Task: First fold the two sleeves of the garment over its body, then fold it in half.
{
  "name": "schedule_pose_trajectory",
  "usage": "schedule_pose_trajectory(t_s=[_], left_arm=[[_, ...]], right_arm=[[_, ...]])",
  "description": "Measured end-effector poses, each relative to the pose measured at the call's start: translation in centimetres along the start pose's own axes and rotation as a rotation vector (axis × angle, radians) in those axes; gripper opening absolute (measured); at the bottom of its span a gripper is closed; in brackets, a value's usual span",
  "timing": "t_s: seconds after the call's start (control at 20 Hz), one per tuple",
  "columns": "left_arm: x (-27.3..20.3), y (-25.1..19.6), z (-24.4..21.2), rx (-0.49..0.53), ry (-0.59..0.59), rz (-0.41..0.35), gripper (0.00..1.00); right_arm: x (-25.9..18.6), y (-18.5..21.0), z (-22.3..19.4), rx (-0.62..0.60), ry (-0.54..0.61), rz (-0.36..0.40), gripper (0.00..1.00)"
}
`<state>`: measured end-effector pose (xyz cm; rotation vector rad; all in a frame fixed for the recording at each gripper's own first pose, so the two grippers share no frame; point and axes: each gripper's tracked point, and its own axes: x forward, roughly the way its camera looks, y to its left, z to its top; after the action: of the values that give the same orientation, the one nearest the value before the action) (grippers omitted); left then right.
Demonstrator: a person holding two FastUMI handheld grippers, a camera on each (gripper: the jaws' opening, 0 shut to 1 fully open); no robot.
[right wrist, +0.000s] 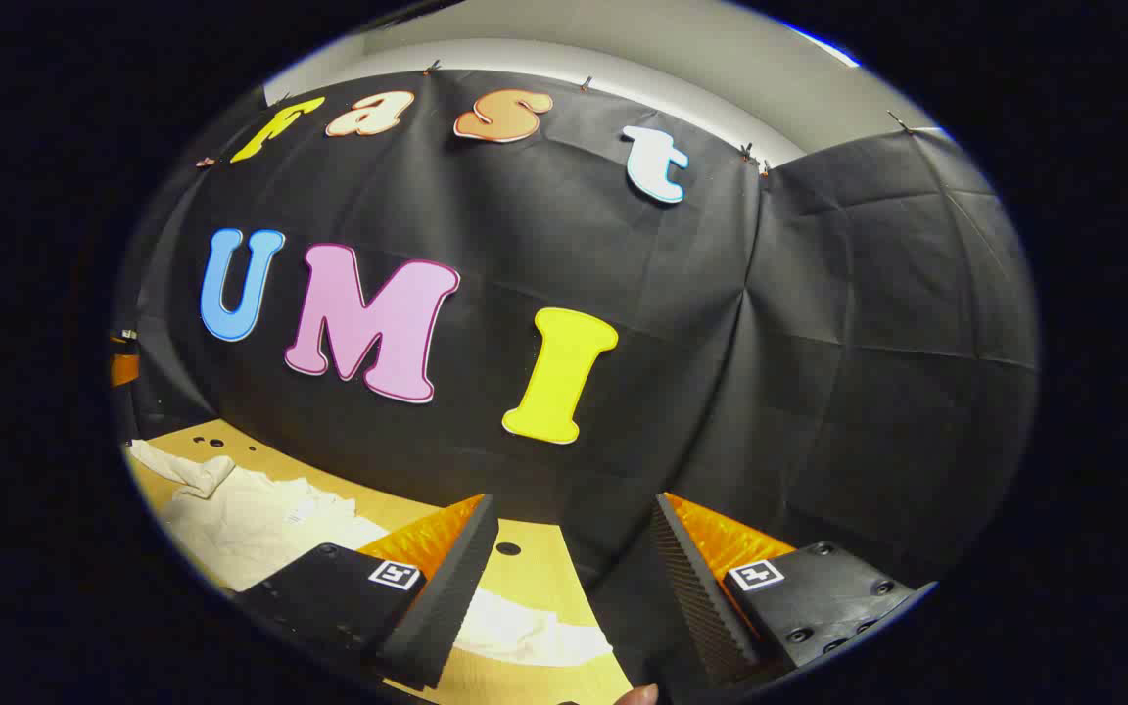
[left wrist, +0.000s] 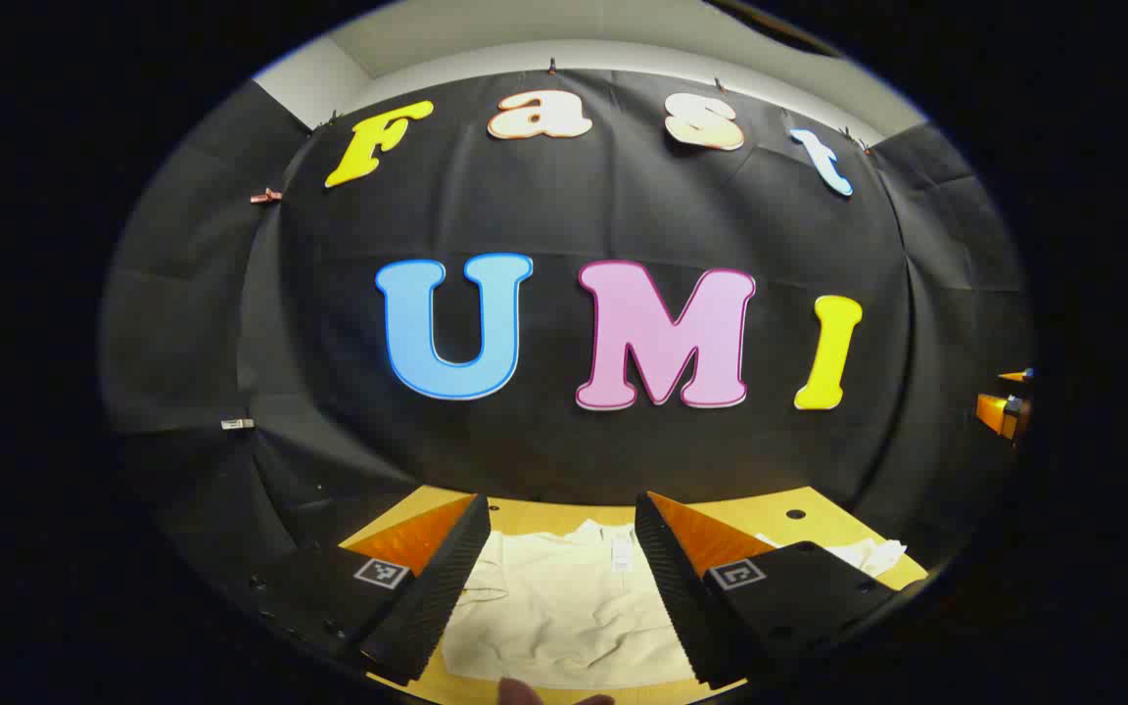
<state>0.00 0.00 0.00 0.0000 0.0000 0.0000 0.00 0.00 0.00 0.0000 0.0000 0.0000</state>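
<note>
A white garment (left wrist: 564, 607) lies spread on the yellow table (left wrist: 544, 514), collar toward the far wall, one sleeve (left wrist: 872, 555) crumpled at its right. My left gripper (left wrist: 556, 548) hovers open above the garment's upper body, touching nothing. In the right gripper view the garment (right wrist: 251, 524) lies at the left, with a bunched sleeve (right wrist: 182, 470) at the far end and another sleeve (right wrist: 535, 632) under my fingers. My right gripper (right wrist: 574, 543) hangs open above that sleeve near the table's right end, holding nothing.
The black cloth wall stands close behind the table (right wrist: 535, 563). The table has small round holes (right wrist: 508, 548). A fingertip (left wrist: 525, 693) shows at the bottom edge of the left gripper view. The other gripper's orange part (left wrist: 1000, 411) shows at the far right.
</note>
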Motion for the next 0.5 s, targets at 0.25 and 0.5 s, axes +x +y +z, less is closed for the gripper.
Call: schedule_pose_trajectory(t_s=[0.25, 0.5], left_arm=[[1.3, 1.7, -2.3, 0.016, 0.059, 0.004, 0.95], [1.9, 2.7, -2.3, 0.033, 0.061, 0.004, 0.95]], right_arm=[[-0.2, 2.2, -2.4, 0.0, 0.05, -0.001, 0.97], [0.0, 2.5, -3.7, 0.006, 0.079, -0.025, 0.97]])
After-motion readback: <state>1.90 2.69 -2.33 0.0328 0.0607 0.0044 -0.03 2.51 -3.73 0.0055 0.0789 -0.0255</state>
